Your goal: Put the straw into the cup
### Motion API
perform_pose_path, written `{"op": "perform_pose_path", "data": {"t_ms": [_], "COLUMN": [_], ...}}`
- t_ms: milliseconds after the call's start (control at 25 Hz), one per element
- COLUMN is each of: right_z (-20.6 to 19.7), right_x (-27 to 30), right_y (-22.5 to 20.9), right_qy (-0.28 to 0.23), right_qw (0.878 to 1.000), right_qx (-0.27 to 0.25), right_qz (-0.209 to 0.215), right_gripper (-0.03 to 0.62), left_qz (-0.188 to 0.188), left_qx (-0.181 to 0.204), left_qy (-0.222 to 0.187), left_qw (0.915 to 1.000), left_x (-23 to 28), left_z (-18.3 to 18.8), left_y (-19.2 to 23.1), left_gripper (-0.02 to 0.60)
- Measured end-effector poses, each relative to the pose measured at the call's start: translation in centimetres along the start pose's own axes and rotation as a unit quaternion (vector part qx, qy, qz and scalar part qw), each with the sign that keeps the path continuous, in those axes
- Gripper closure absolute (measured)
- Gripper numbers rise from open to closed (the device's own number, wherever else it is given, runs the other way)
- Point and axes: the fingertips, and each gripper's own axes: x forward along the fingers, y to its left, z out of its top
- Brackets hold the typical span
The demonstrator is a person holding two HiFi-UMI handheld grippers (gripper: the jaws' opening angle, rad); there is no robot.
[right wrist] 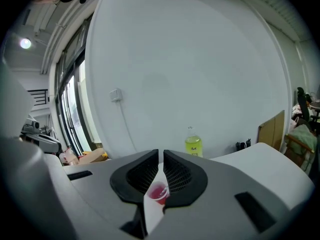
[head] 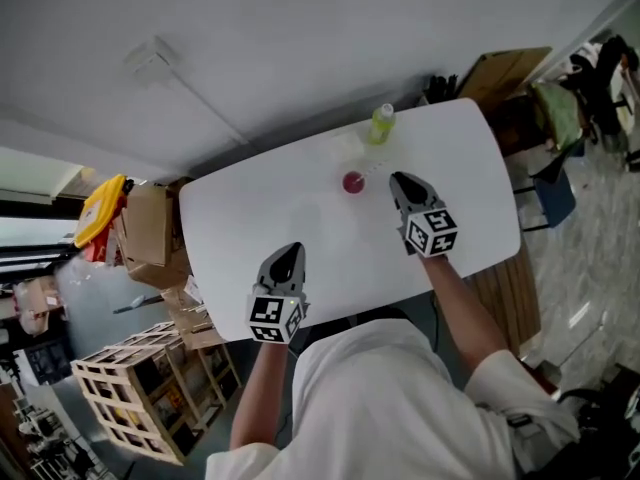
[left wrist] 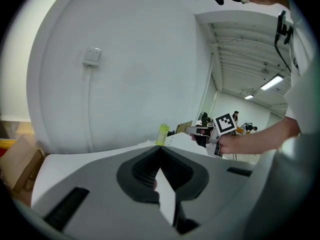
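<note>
Hanging the left gripper (head: 289,254) over the near part of the table (head: 230,218), jaws pressed together at the tips and clasping nothing, well apart from the cup (head: 353,182). Pointing the right gripper (head: 401,180) at the cup from just beside it, jaws drawn in to a thin slit with nothing showing between them. Seeing the cup standing upright mid-table, red inside, with the bottle (head: 381,123) behind it near the far edge. Looking for the straw: making out only a pale sliver (right wrist: 163,190) at the cup's rim in the right gripper view, perhaps the straw already leaning inside, though too small for telling surely; finding no straw lying on the table or caught in either gripper. Judging the step, then, as finishing or checking. If needing to seat it: parting the right jaws first, pinching the straw low on its free length, not squeezing hard enough to flatten it, tipping it upright and lowering it to the cup's floor; bracing the light, tip-prone cup gently with the left gripper against skidding on the smooth top; steering clear of the bottle.
</note>
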Motion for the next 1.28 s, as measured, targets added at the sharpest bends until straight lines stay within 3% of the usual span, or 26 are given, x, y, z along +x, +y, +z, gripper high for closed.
{"op": "perform_pose_path", "data": {"t_ms": [520, 680, 1280], "right_z": [1.6, 2.3, -1.1], "right_x": [-7.0, -9.4, -17.1], "right_y": [1.1, 1.1, 6.9], "right_qy": [-0.026, -0.033, -0.021], "right_qw": [0.999, 0.999, 0.999], "right_qx": [-0.015, -0.017, -0.026], "right_qz": [0.041, 0.037, 0.008], "right_gripper": [0.551, 0.551, 0.55], "left_qz": [0.021, 0.008, -0.048], "left_qx": [0.005, 0.006, 0.017], "left_qy": [-0.038, -0.046, -0.048], "left_qw": [0.999, 0.9989, 0.9975], "left_x": [-2.2, -2.6, -7.4], "left_z": [0.3, 0.2, -1.5], "left_y": [-3.5, -5.0, -7.5], "left_gripper": [0.58, 0.58, 0.58]}}
